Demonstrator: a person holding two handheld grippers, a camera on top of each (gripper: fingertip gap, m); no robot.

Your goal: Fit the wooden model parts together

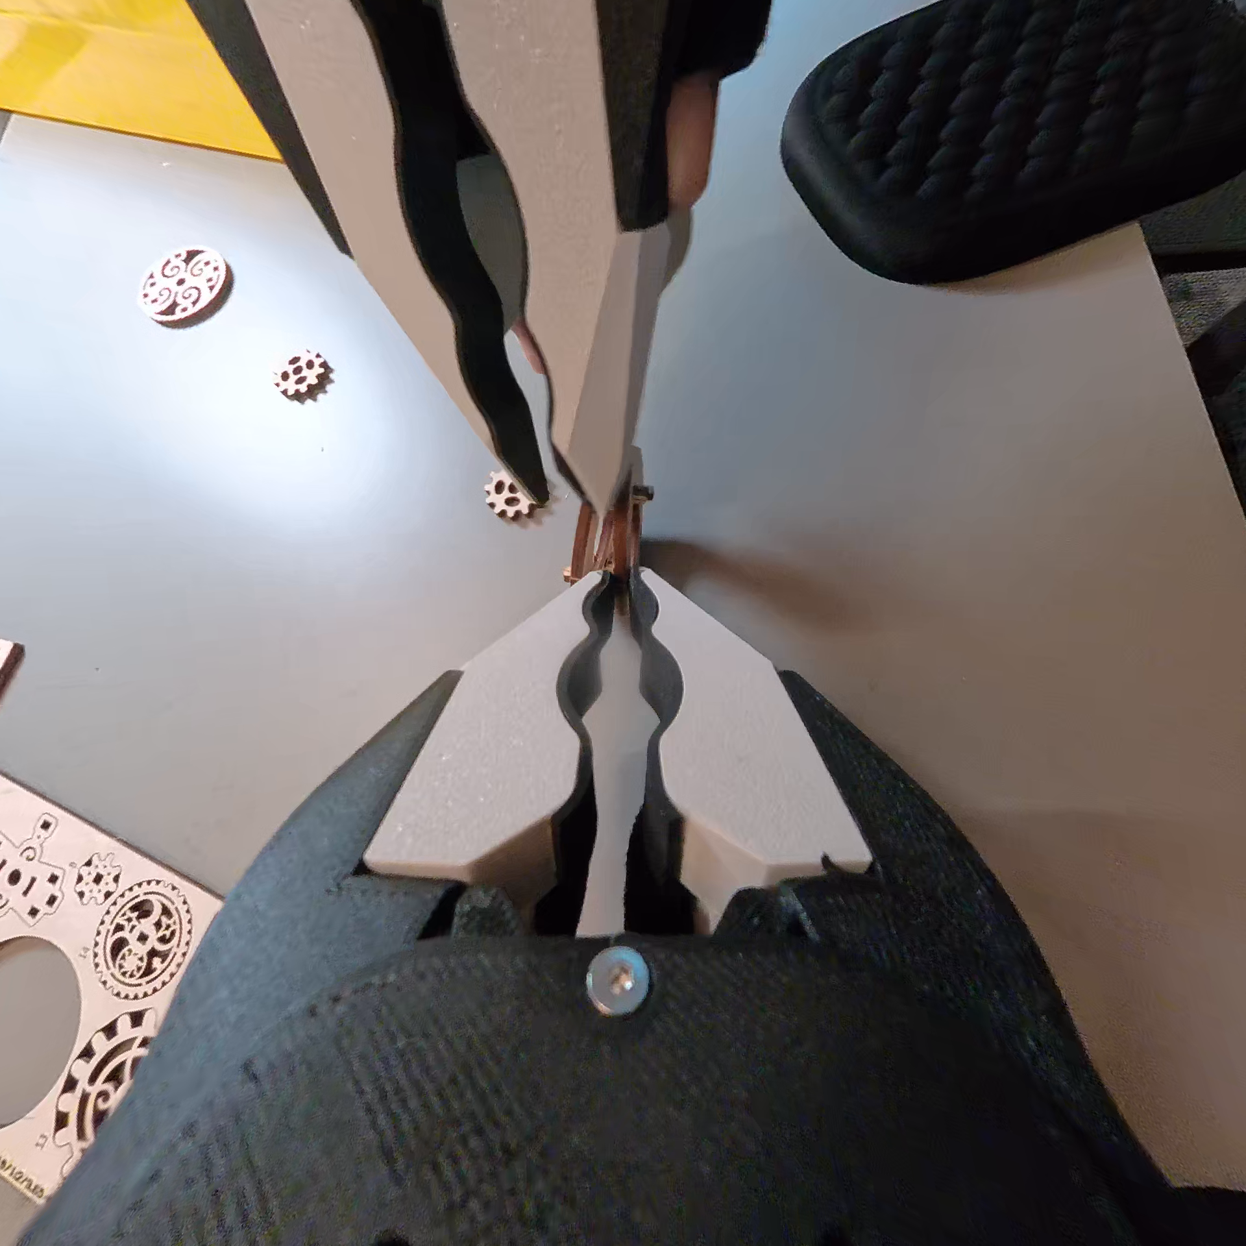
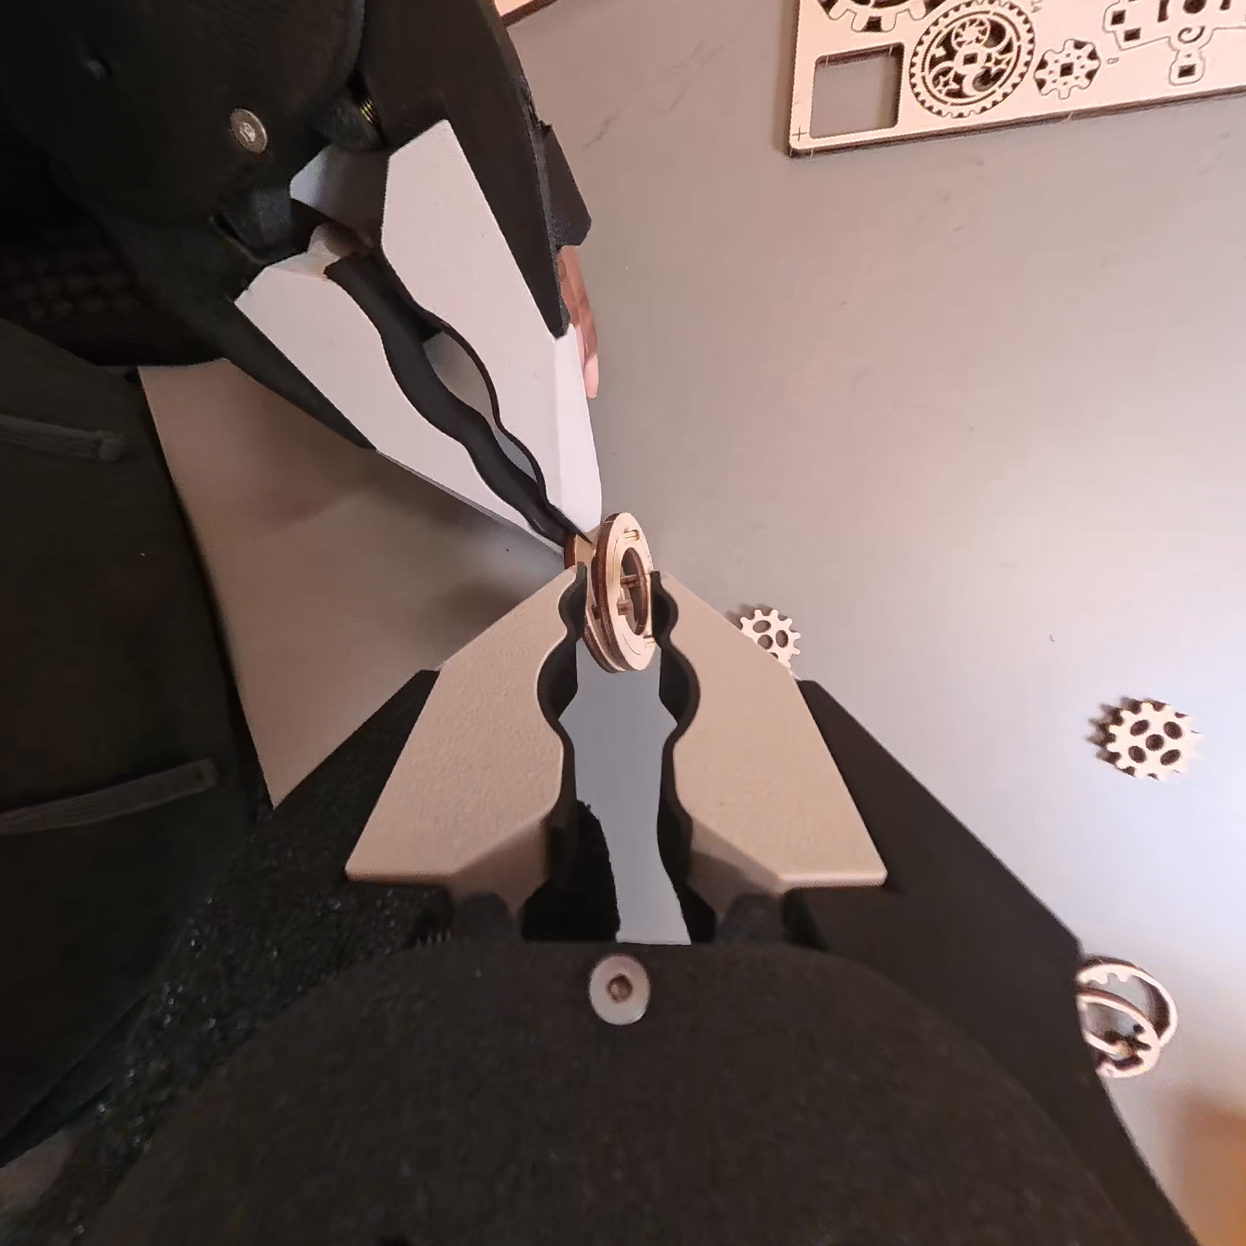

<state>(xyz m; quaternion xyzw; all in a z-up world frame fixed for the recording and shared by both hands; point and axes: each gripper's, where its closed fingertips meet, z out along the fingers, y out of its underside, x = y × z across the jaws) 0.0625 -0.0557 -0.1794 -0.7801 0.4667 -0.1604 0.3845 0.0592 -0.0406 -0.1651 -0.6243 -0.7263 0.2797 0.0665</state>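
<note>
A small round wooden ring assembly [image 2: 620, 597] made of stacked layers is held above the grey table between both grippers. My right gripper [image 2: 617, 586] is shut on the ring, which stands on edge between its fingertips. My left gripper [image 2: 573, 536] comes in from the upper left and is shut on a small wooden tab at the ring's upper left rim. In the left wrist view the assembly [image 1: 607, 546] shows edge-on, pinched at my left gripper's [image 1: 617, 581] tips, with my right gripper [image 1: 590, 502] meeting it from above.
Loose wooden gears [image 1: 303, 377] [image 1: 512, 495] and an ornate disc [image 1: 185, 286] lie on the table [image 1: 876, 674]. A laser-cut sheet [image 2: 1011, 74] lies at the far side and a ring part [image 2: 1122, 1018] at the right. A black chair [image 1: 1011, 135] stands past the table edge. My left and right fingertips are right by each other. About 25 cm separates my right fingertips from the ornate disc [image 1: 185, 286].
</note>
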